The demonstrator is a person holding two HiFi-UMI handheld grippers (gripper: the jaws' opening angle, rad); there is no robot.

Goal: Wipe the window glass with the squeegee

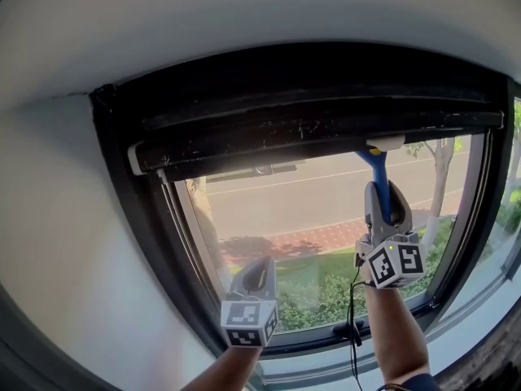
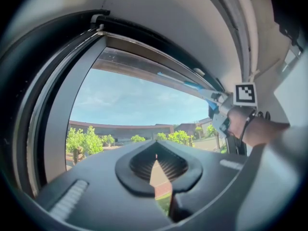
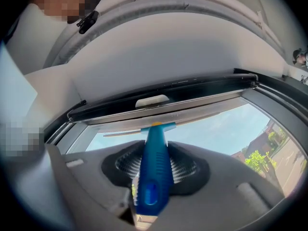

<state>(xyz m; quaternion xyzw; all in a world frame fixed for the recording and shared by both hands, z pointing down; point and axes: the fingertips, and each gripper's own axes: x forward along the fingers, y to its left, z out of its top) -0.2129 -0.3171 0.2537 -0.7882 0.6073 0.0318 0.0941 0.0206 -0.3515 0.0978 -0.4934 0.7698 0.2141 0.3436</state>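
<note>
The right hand-held gripper (image 1: 381,198) is clamped on the blue handle of the squeegee (image 3: 153,172). The handle runs straight ahead from between its jaws to the top of the window glass (image 1: 309,210). The squeegee's head lies crosswise beyond the jaw tips, just under the black upper window frame (image 1: 326,112). The left hand-held gripper (image 2: 156,157) sits lower and to the left of the right one, well apart from the squeegee. It points toward the glass with its jaws brought together and nothing between them. Beyond the glass, ahead of both, are trees (image 2: 79,141) and a road (image 1: 326,190).
</note>
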